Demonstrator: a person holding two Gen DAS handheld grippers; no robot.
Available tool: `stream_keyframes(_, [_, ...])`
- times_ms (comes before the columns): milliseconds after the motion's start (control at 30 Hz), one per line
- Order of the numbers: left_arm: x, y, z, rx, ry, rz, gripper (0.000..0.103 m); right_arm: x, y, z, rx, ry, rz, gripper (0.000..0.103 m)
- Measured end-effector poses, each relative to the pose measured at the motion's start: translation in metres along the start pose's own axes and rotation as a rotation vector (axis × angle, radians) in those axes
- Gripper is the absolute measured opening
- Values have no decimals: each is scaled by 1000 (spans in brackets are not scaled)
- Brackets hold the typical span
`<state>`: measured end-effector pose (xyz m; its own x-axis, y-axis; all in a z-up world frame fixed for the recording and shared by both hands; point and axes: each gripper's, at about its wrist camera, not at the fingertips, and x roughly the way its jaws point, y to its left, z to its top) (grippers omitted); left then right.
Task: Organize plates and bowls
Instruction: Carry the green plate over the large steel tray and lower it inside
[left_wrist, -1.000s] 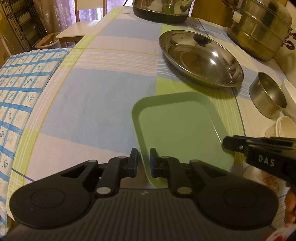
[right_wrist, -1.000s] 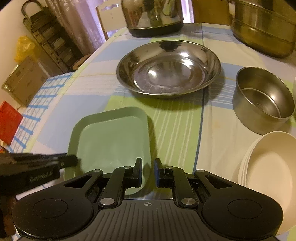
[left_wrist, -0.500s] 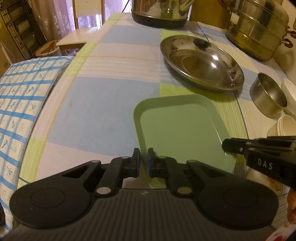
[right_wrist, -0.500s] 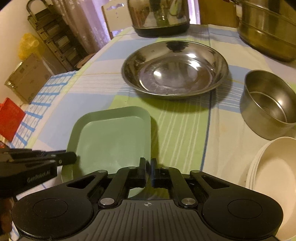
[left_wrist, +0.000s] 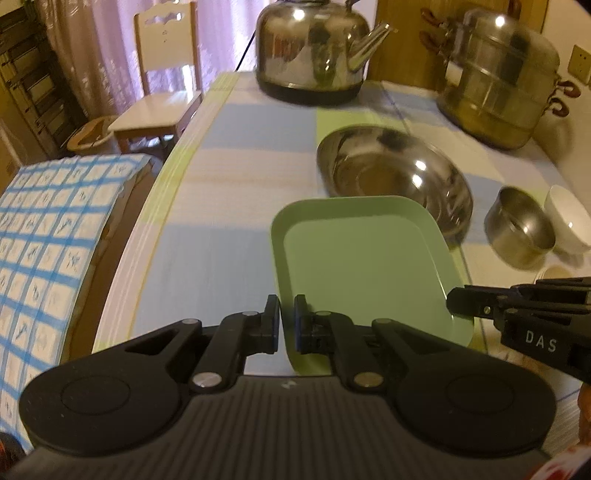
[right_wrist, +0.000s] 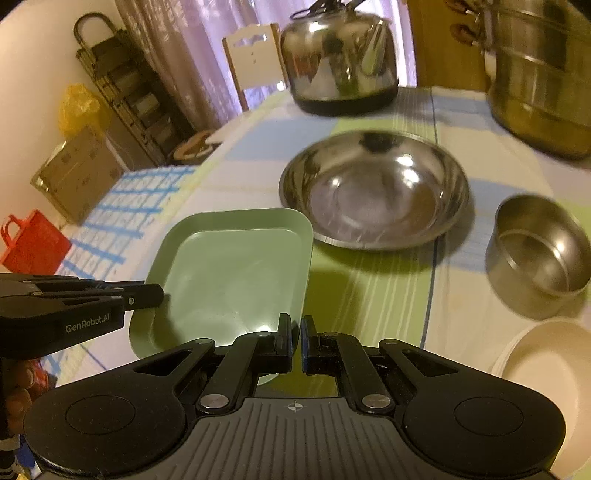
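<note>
I've got both grippers, left and right, with jaws pinching the pale green square plate's near rim, tilted off the counter.

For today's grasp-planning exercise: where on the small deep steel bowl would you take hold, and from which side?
Grip the rim of the small deep steel bowl, one finger inside and one outside the wall, coming from above. It stands upright and open, with tall thin walls; the nearest edge looks free, while a white bowl stands close on the far side.
</note>
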<state>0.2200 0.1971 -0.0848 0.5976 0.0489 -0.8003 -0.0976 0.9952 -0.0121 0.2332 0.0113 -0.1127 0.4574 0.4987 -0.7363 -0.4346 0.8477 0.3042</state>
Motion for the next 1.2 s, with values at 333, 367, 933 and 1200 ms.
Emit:
stream_keyframes(333, [46,-26,64,69,-62,-100,7,10,-37,50,84,-68,-103,5])
stream_keyframes(367, [53,-30,70,77,-62,-107,7,12,-41,54,91,-73,-114,5])
stream_keyframes(933, [143,-50,114,158,4,-150,7,66,-85,83,183,-47,-241,5])
stream_keyframes(1200, [158,-52,115,165,38,-155,7,78,-95,83,202,-12,-254,5])
